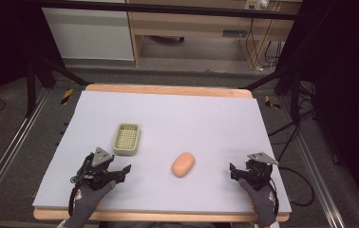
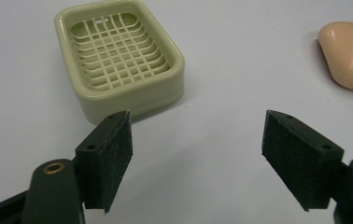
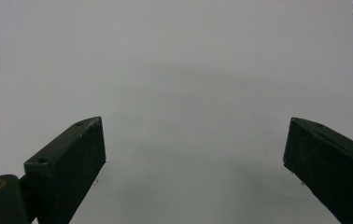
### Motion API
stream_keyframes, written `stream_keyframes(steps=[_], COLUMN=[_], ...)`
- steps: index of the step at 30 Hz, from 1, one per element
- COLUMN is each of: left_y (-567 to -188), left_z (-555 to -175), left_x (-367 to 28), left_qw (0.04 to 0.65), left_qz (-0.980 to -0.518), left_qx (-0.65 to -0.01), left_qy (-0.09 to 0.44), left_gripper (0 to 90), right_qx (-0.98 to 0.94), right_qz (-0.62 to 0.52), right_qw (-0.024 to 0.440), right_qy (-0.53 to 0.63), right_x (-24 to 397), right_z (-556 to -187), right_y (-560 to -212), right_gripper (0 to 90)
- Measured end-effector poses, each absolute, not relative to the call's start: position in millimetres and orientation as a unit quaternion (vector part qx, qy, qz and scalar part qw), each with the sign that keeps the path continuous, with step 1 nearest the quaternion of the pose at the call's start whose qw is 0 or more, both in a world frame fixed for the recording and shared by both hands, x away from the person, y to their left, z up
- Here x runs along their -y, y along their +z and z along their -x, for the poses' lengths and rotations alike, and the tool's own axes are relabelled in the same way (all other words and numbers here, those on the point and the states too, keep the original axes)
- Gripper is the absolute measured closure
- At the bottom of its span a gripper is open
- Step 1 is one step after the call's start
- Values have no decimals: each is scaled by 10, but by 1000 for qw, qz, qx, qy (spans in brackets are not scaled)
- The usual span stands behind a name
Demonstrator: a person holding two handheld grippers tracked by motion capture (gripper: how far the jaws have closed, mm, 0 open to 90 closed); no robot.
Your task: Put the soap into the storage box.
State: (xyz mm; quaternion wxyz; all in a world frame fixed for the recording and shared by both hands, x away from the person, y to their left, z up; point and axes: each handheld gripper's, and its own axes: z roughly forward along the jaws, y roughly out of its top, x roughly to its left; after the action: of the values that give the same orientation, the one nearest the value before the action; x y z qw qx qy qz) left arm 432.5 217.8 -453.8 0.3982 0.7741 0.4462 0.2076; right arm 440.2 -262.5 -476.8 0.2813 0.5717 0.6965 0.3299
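**Soap and dish between 2 gaping grippers**

The soap [image 1: 183,164] lies mid-mat, near the empty dish [image 1: 127,138] to its left. The left gripper [image 2: 198,158] sits just before the dish, the right gripper [image 3: 193,158] well apart; both gape wide, gripping nothing.

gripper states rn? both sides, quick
Left gripper: open, holding nothing; soap dish lies just beyond its jaws.
Right gripper: open, holding nothing, over the bare mat.
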Motion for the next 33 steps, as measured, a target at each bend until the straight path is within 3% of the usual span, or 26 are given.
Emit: stream_keyframes(steps=[33], left_y=[-4219], left_z=[-4414], left_x=[-1798], left_qw=[412], left_qz=[-791], left_qx=[-404], left_qy=[203], left_gripper=[228], right_qx=[-697], right_qz=[-570], right_qw=[283], right_qy=[331], right_x=[2622], right_z=[-4398], right_y=[-4759], right_gripper=[58])
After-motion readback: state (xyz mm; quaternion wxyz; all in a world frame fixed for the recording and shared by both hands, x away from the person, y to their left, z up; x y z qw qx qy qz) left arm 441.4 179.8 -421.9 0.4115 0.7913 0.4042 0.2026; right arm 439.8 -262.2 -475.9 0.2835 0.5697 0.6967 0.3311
